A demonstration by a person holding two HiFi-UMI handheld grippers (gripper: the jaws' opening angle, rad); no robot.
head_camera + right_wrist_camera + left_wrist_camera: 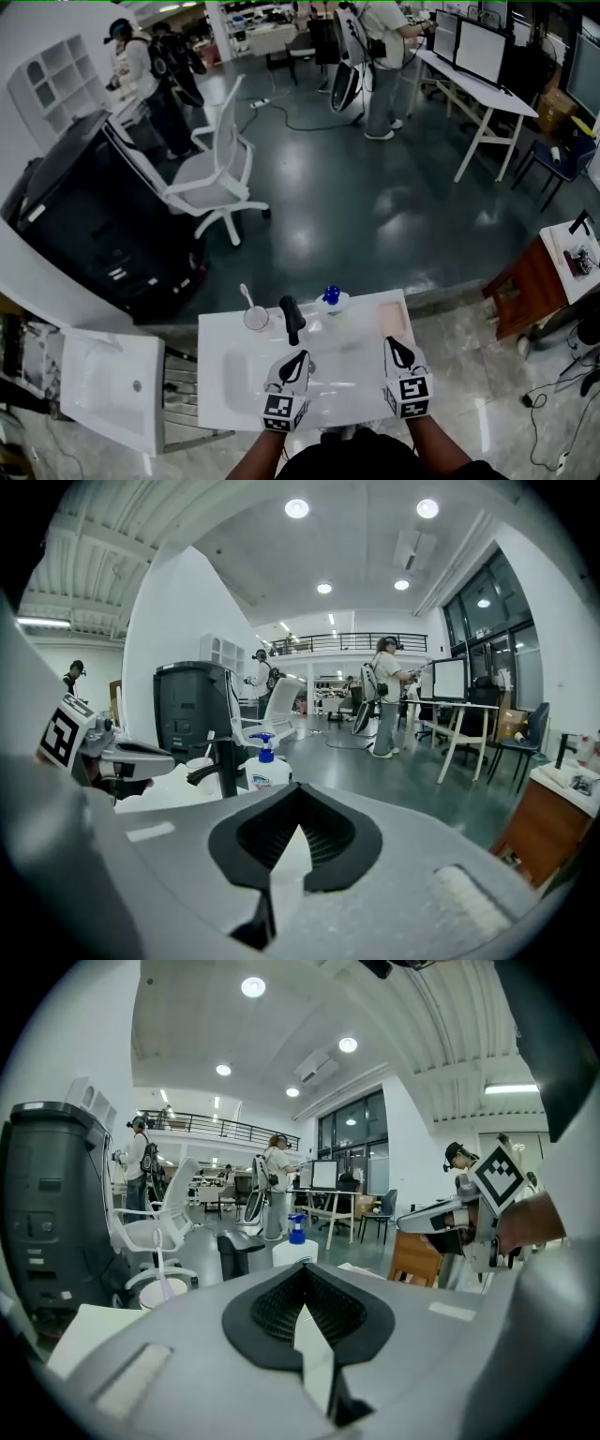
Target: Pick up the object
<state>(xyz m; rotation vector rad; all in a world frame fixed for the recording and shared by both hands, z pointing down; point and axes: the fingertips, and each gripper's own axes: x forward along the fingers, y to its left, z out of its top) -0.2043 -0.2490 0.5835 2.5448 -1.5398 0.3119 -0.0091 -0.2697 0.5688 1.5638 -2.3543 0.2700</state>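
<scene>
A white washbasin top lies below me. At its back stand a black faucet, a white cup holding a toothbrush and a pump bottle with a blue head. My left gripper hovers over the bowl just in front of the faucet, shut and holding nothing. My right gripper is over the right side of the top, also shut and holding nothing. The left gripper view shows the bottle, faucet and cup ahead. In the right gripper view the bottle and faucet stand ahead to the left.
A pale pink flat patch lies on the top's right side. A second white basin sits to the left, a large black machine and a white office chair beyond. A brown cabinet stands at right. People stand far back.
</scene>
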